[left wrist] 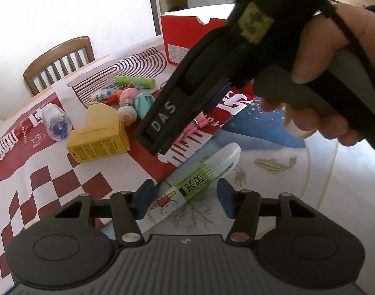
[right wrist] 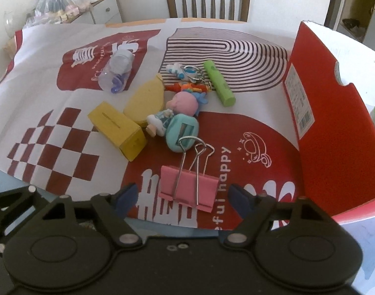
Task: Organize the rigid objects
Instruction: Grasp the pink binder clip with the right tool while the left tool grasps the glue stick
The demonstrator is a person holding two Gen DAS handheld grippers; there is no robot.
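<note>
While the left gripper [left wrist: 185, 200] brackets the glue stick [left wrist: 192, 186], its pads appear close but not pressing. The right gripper [right wrist: 182, 196] stands spread around the pink binder clip [right wrist: 190, 186].

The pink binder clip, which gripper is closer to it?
Right. The right gripper straddles the pink binder clip, jaws open; the left gripper sits around a glue pen, farther away.

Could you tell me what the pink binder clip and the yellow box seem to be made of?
Binder clip: likely painted sheet metal, matte pink, with shiny bent wire handles. Yellow box: looks like matte cardboard, with sharp folded edges, a slit on top and printed text on its side.
</note>
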